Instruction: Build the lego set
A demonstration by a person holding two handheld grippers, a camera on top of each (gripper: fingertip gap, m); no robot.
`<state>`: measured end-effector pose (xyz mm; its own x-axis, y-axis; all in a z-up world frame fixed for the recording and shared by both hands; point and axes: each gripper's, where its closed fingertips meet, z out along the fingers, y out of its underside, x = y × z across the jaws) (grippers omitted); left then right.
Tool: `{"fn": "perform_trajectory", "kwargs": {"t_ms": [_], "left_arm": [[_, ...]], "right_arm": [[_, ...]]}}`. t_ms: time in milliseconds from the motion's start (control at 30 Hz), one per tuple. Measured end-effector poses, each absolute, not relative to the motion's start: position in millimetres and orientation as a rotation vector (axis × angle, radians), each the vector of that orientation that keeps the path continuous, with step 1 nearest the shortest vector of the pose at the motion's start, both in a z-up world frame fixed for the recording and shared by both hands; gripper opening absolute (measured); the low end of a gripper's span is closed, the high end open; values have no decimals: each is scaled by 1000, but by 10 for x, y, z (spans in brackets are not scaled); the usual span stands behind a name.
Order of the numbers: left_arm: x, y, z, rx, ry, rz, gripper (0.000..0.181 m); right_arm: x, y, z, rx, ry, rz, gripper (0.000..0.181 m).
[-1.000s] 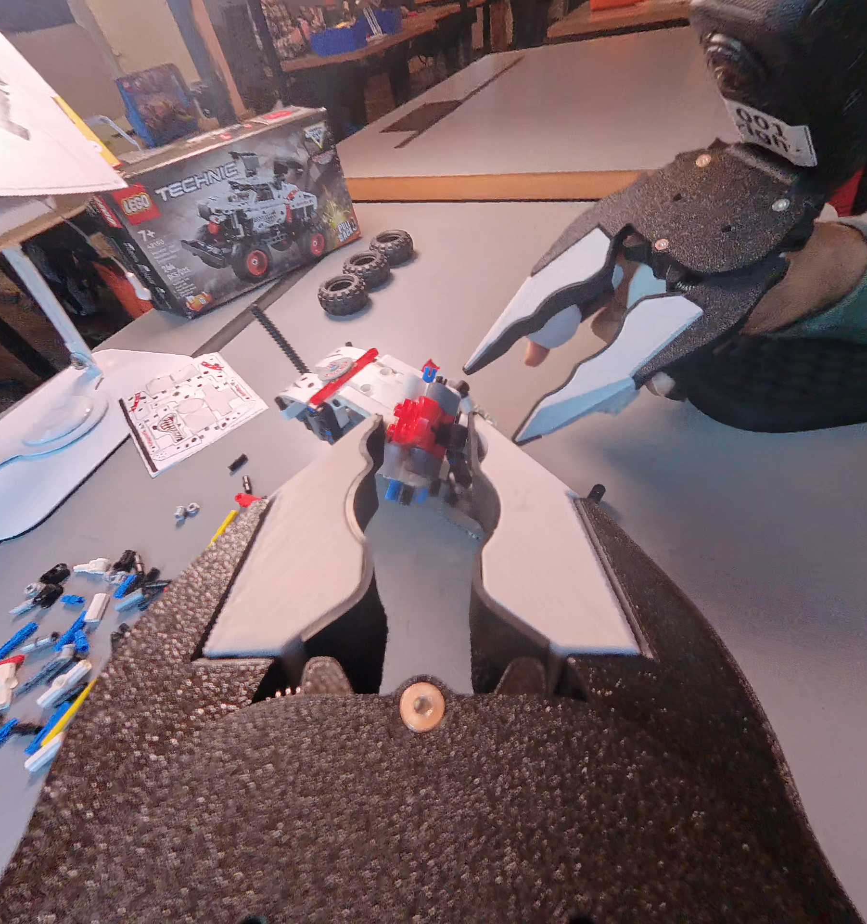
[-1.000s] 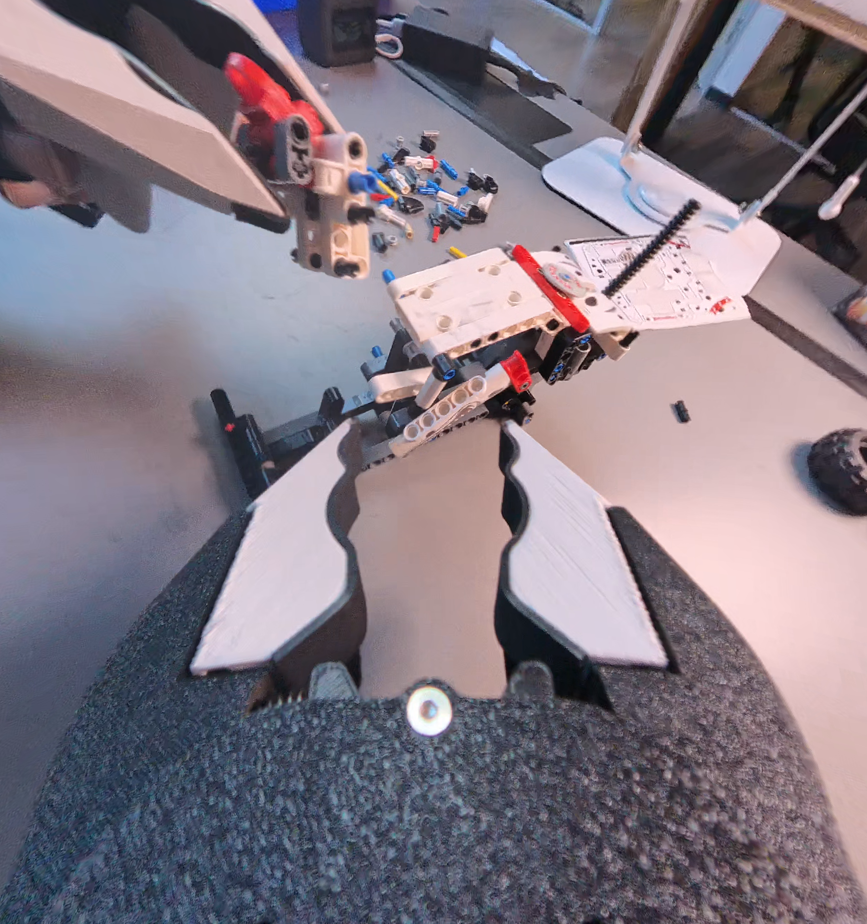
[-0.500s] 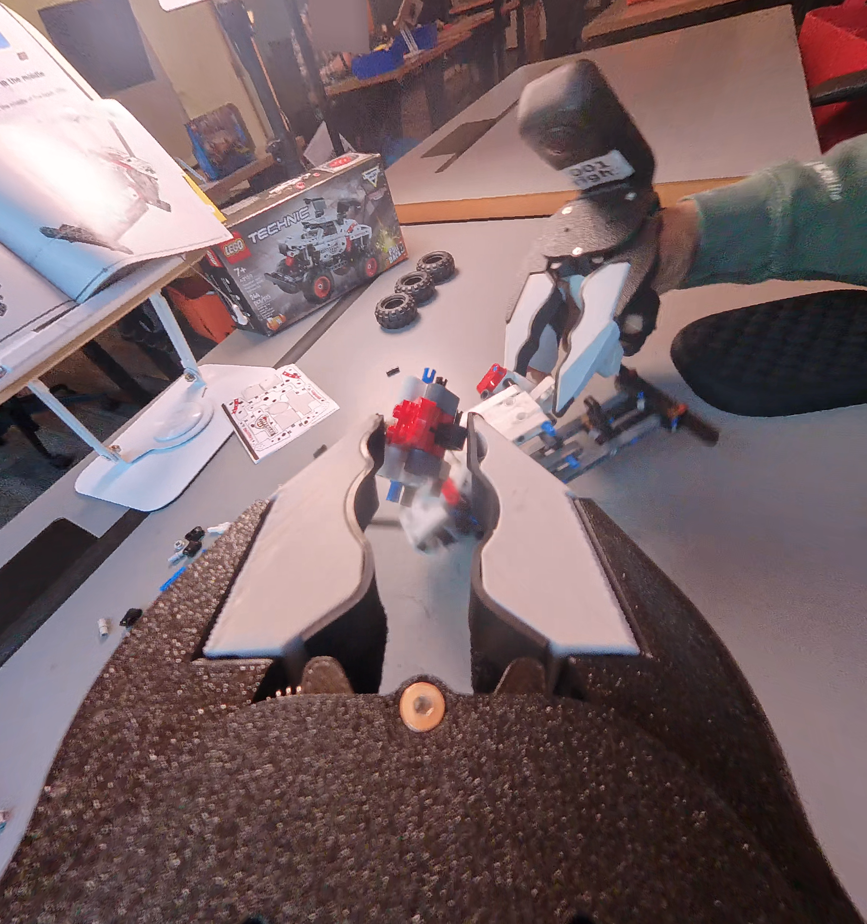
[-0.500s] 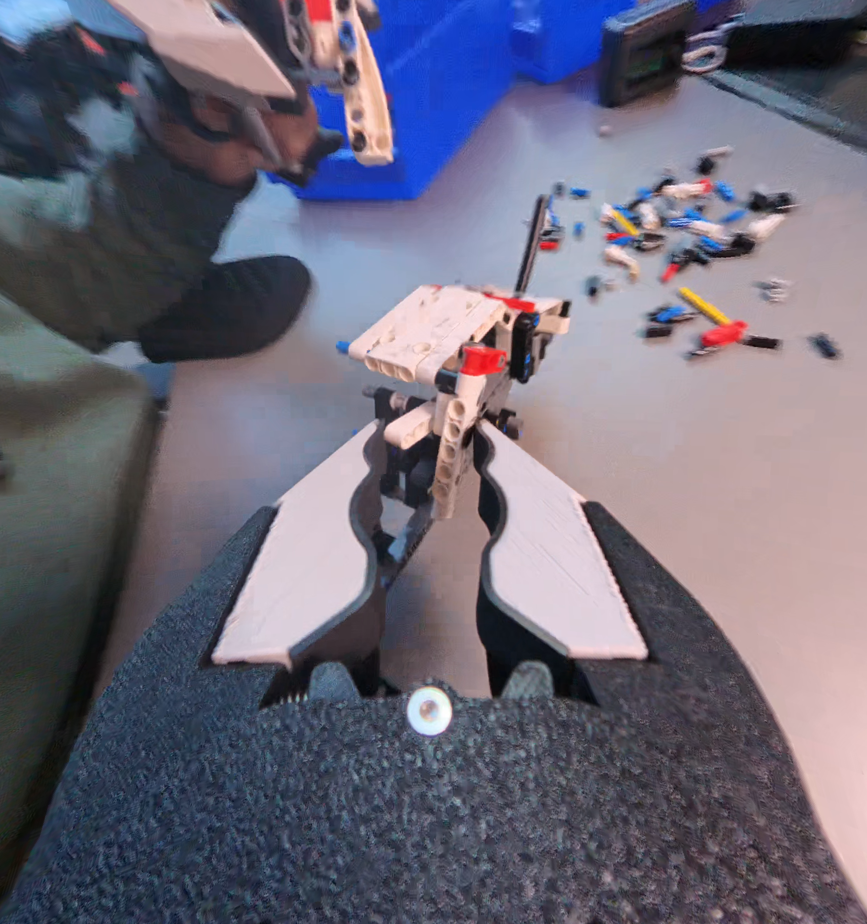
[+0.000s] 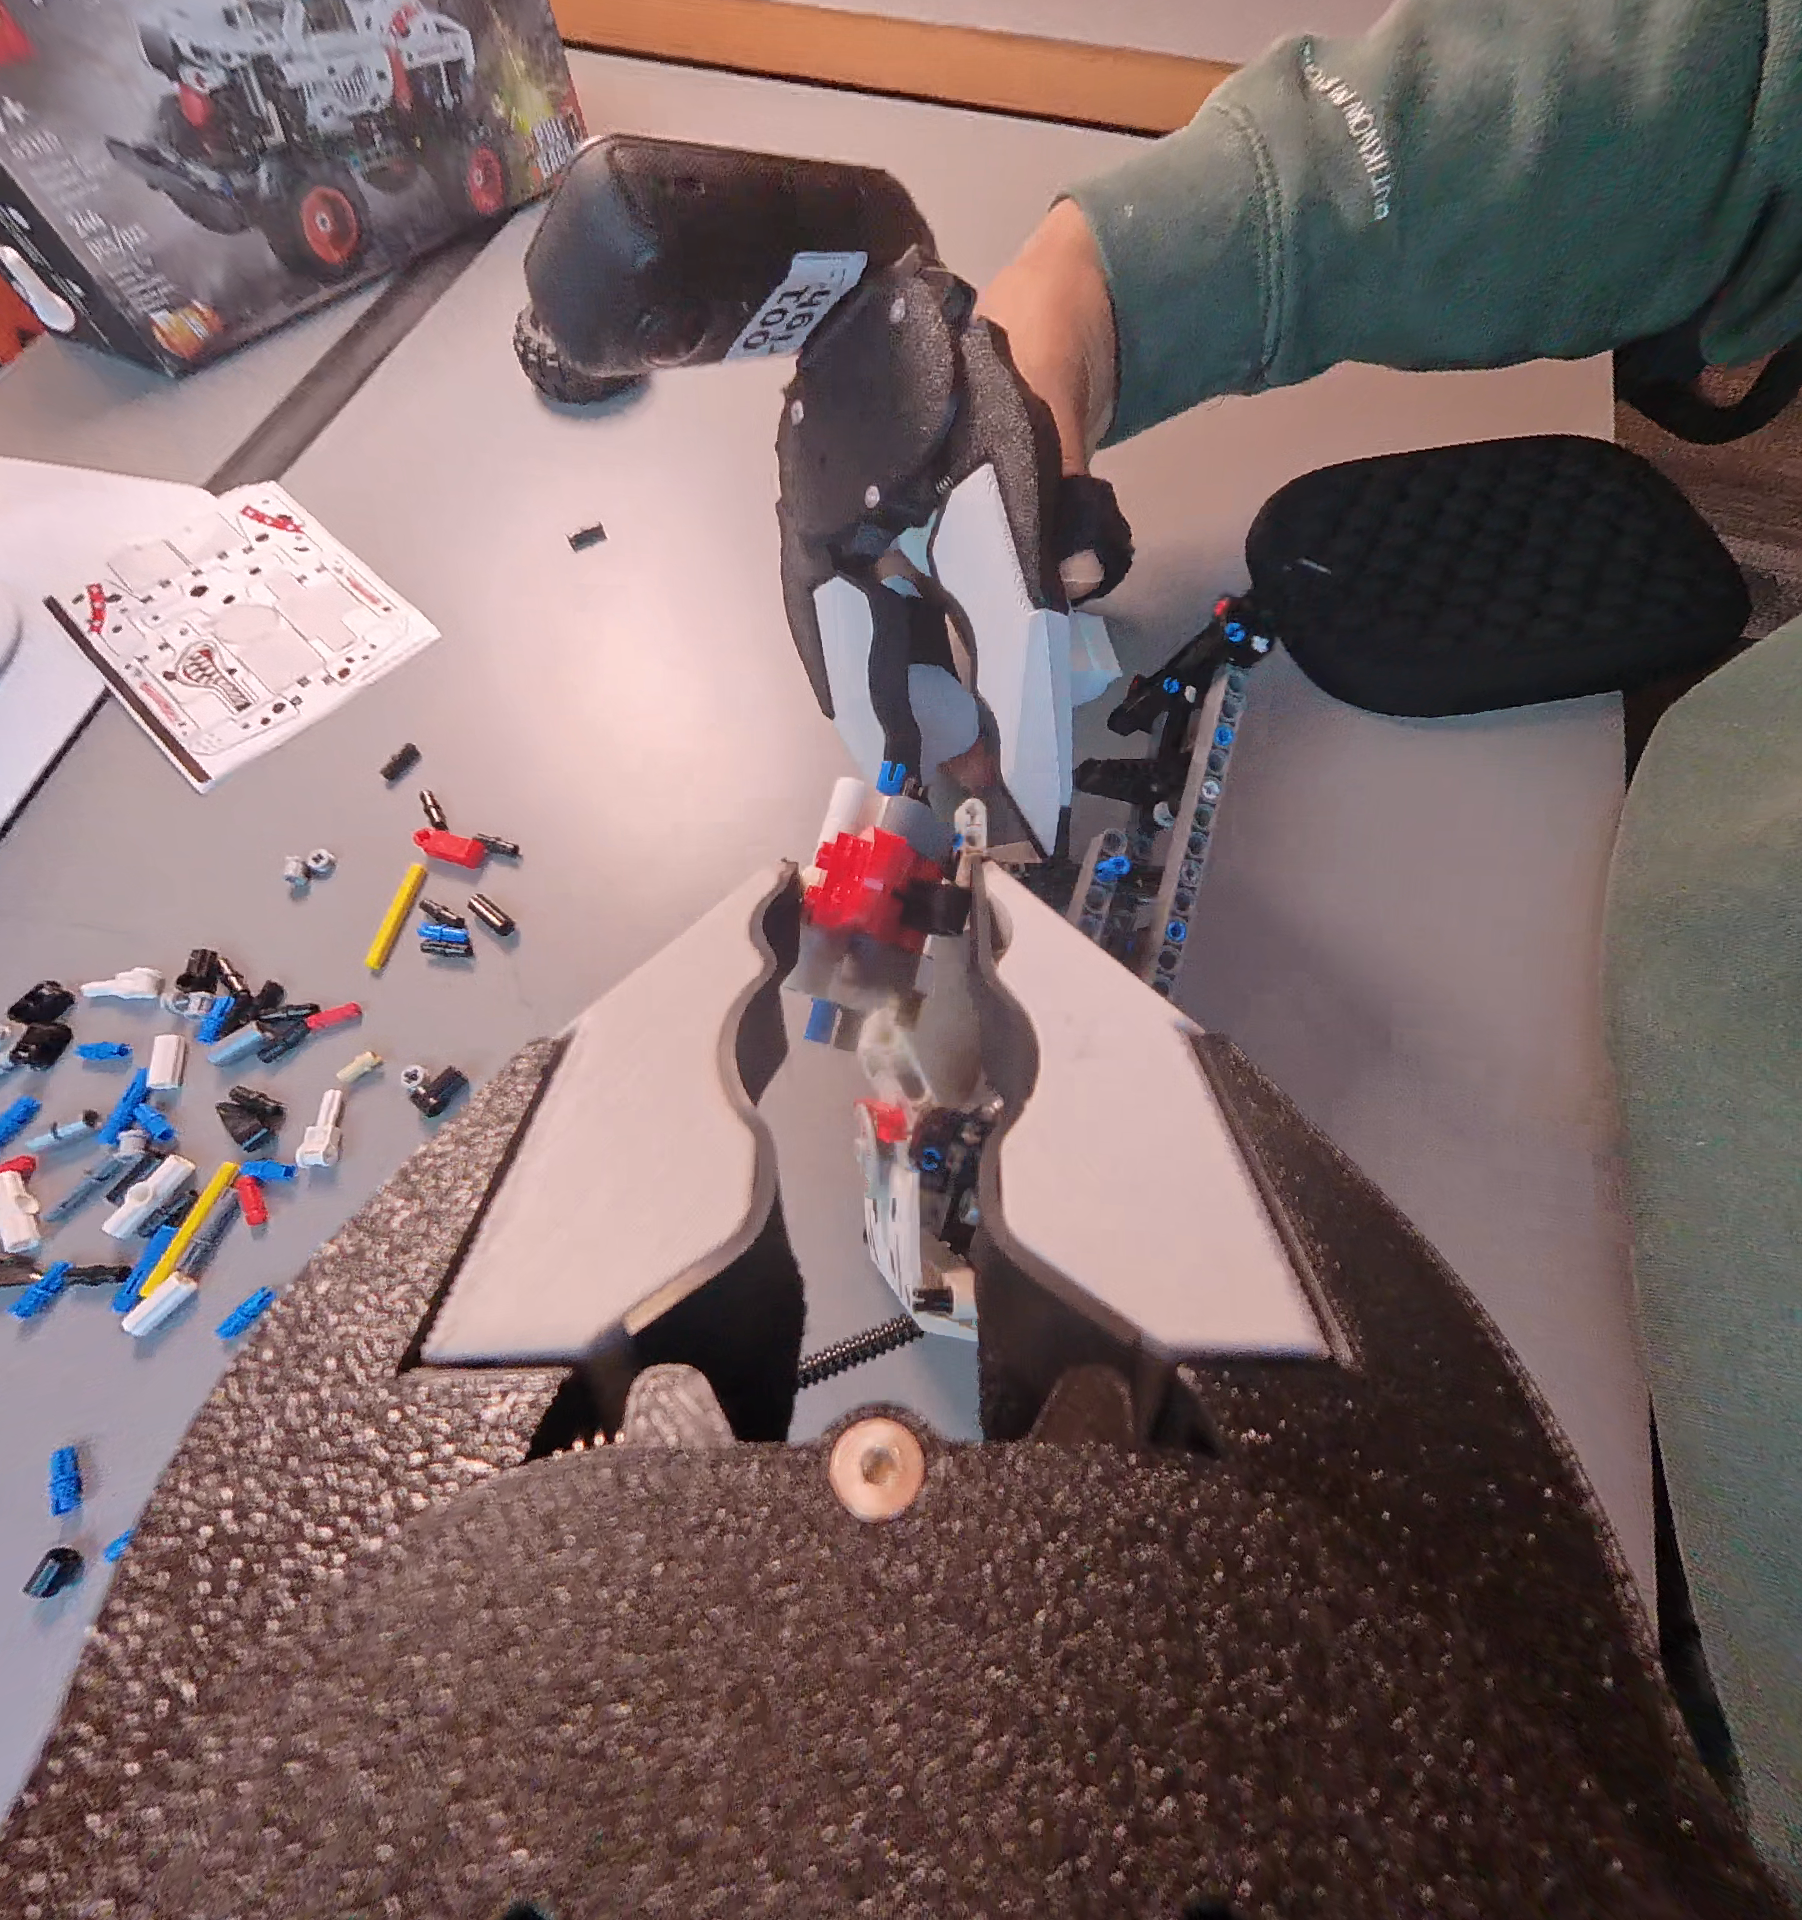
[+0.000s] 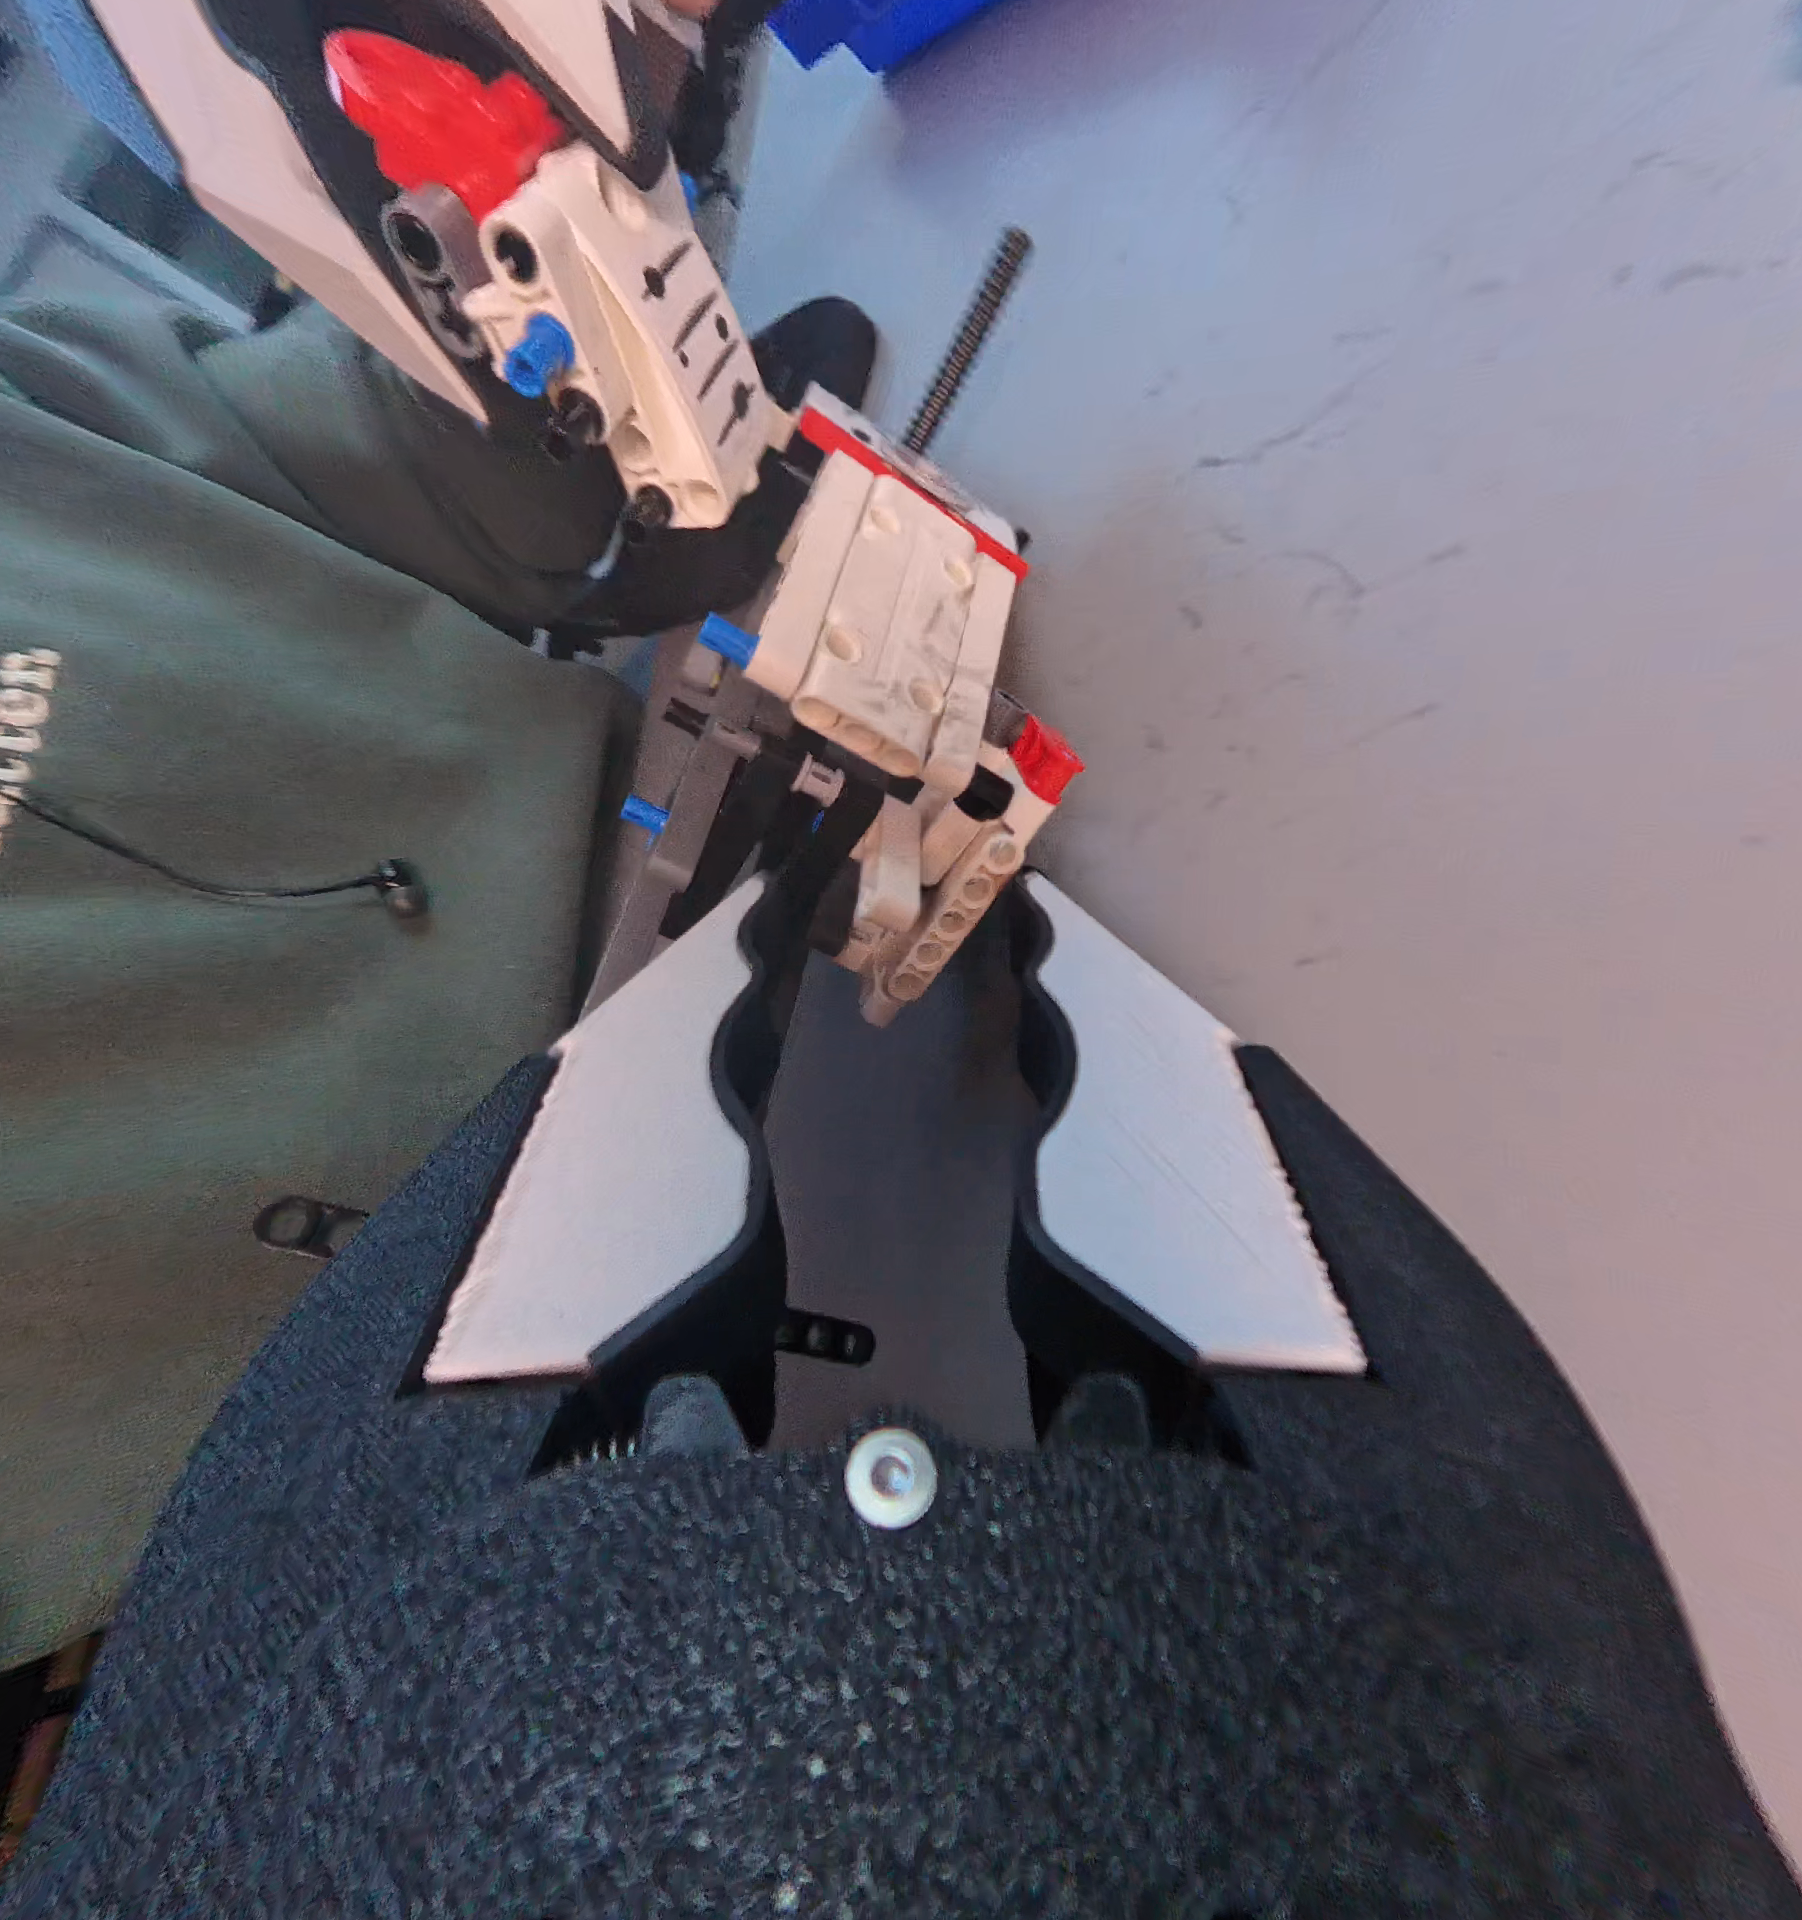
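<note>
My left gripper is shut on a small red, grey and white sub-assembly. It holds this against the white end of the truck chassis. The right wrist view shows the sub-assembly at top left, its white piece touching the chassis's white body panels. My right gripper is shut on the chassis by its black and white beams and holds it tipped on end. It also shows in the left wrist view, pointing down just behind the sub-assembly.
Loose small parts are scattered at the left of the grey table. Behind them lie a sticker sheet, the set's box and a tyre. A black chair armrest and green sleeves are at the right. The left gripper's tips are roughly 10 cm from the right gripper's.
My right gripper has closed on the chassis and tipped it up on end. My left gripper has brought the red sub-assembly down against the chassis's white end. Both grippers are now close together.
</note>
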<state>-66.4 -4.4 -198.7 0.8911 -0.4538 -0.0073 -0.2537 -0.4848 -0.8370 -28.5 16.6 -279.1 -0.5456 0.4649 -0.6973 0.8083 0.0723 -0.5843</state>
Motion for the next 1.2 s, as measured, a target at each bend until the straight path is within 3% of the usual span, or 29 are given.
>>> {"fn": "perform_trajectory", "kwargs": {"t_ms": [267,367,533,633,800,1000,1200], "left_arm": [[-677,206,-2092,-2204,590,-285,32],[-653,280,-2127,-2255,649,-277,32],[-548,390,-2127,-2321,768,-293,31],[-416,447,-2049,-2316,823,-359,31],[-318,441,-1960,-2292,835,-455,32],[-351,441,-1636,-2089,583,-794,51],[-260,475,-1620,-1968,459,-972,23]], "right_arm": [[-307,439,-2790,1319,2344,-1433,53],[-380,605,-2516,1354,2423,-1544,55],[-471,497,-2075,1264,2722,-1641,45],[-522,410,-2177,1228,2855,-1556,24],[-441,359,-2061,1147,2631,-1872,21],[-376,486,-1743,1139,2182,-2352,21],[-376,507,-1600,1056,2076,-2571,21]]}}
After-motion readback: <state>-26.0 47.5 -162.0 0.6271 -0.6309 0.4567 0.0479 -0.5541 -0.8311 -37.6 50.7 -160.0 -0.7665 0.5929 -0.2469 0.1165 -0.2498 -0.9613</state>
